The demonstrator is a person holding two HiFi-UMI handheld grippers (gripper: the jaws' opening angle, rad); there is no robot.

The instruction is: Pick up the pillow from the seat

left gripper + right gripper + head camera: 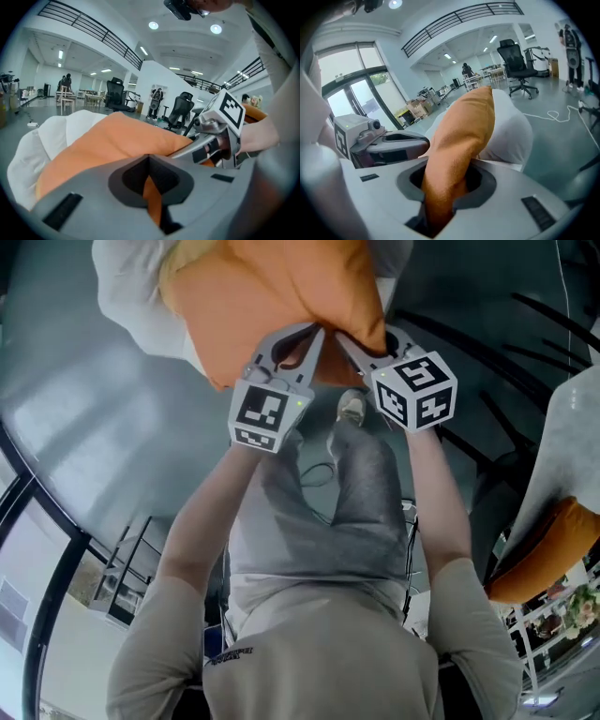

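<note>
We read this as a big open-plan office or lab hall. Polished grey floor (562,140), black swivel chairs (114,95) scattered about, mezzanine railing (93,33) overhead, recessed ceiling lights (153,25), tall glass doors (365,89), cardboard boxes (415,108) piled far off.

We look down on an orange pillow (281,296) lying against a white seat (131,296). Our left gripper (298,341) and right gripper (361,345) meet side by side at its lower edge — jaw tips pushed into the fabric. Below them a shoe (352,409) stands on the grey floor (112,427) — another orange cushion (548,549) sits far right.
</note>
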